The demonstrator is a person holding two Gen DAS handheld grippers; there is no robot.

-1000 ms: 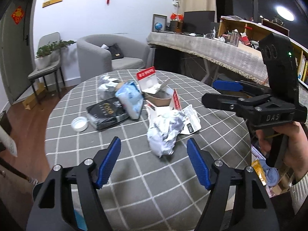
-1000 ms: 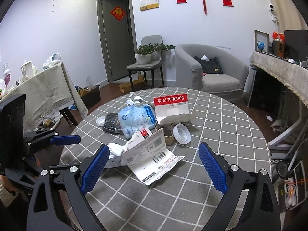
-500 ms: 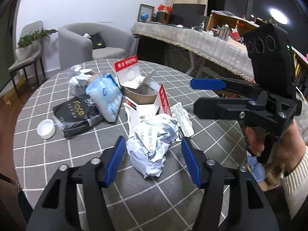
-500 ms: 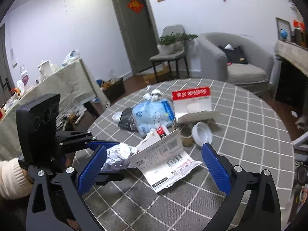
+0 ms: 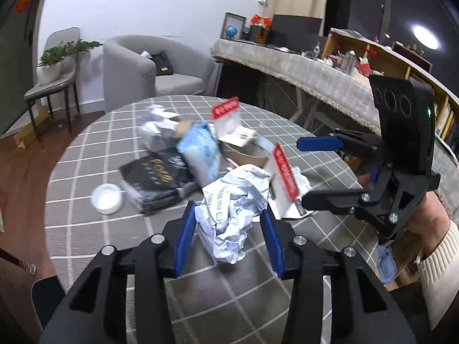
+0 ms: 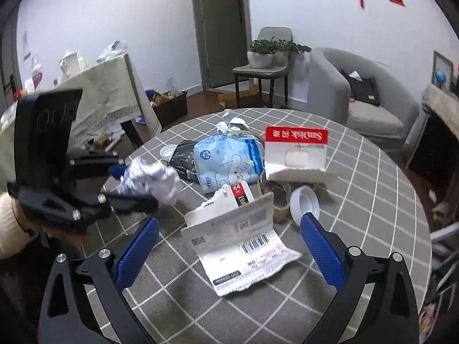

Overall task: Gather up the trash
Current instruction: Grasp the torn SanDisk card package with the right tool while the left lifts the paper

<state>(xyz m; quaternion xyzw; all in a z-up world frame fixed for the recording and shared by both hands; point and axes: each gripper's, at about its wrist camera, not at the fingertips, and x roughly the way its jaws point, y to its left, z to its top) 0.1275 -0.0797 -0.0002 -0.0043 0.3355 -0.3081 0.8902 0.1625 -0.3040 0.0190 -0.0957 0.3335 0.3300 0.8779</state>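
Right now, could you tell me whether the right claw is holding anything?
No, the right claw stands wide open over the barcode-printed white paper label.

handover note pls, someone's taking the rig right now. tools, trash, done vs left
Left tool: jaws closing around the crumpled paper ball, which sits between them; grip not confirmed.
Right tool: open, empty, above the barcode label sheet.
Still on the checked table: blue tissue pack, black pouch, red-and-white card box, white lid, tape roll.
Done: nothing visibly collected yet.
Left: finish the paper grasp, then clear the rest.
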